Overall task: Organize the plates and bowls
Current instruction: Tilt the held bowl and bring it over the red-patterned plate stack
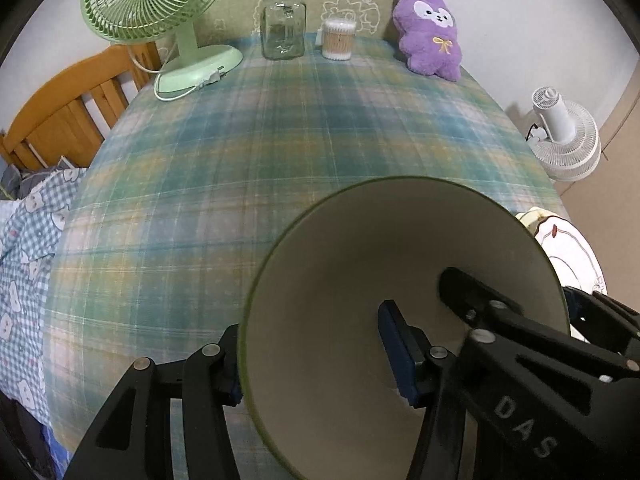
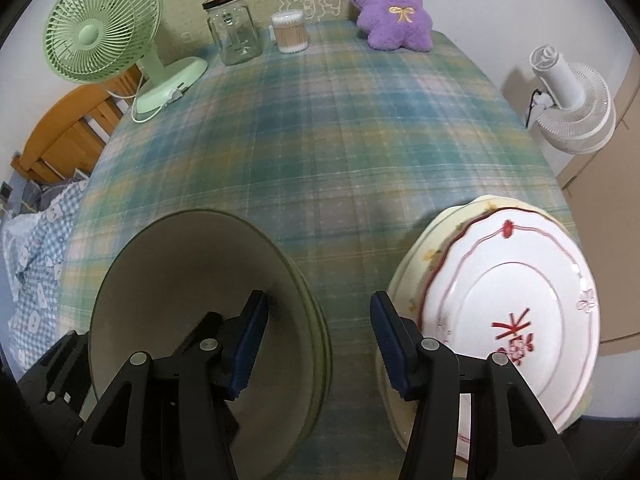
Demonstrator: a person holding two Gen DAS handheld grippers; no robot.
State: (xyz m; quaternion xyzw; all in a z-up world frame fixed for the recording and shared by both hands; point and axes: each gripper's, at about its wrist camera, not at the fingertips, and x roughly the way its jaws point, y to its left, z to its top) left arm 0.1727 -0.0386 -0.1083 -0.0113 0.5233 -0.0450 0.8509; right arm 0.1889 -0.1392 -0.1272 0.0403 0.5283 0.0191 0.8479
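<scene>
Plaid-covered surface (image 1: 240,160) broad and bare through the middle, with open room from the near end up to the far row of things. Left edge bordered by a wooden bed frame (image 1: 60,120) and checked bedding (image 1: 28,240). Right edge falling away to the floor, with a white fan (image 1: 568,140) standing there, well apart.

Along the far edge, against the wall: green fan (image 1: 152,4) at the left with its cord looped beside the base, then a glass jar (image 1: 283,26) with a dark lid, a tub of cotton swabs (image 1: 338,40) just beside it, and a purple plush toy (image 1: 432,36) at the right.

Near end crowded. Green-rimmed bowl (image 1: 340,260) at the near left; whether one bowl or several nested, cannot tell. Near right, at the surface's edge, white plate (image 2: 520,280) with red markings stacked on a cream plate (image 2: 416,256).

Left hand-held gripper (image 1: 316,364) released, straddling the bowl's near rim: one finger outside, the other inside and clear of the wall. Right hand-held gripper (image 2: 320,344) released too, spanning the gap between bowl and plates: one finger over the bowl's inside, the other at the plates' left edge.
</scene>
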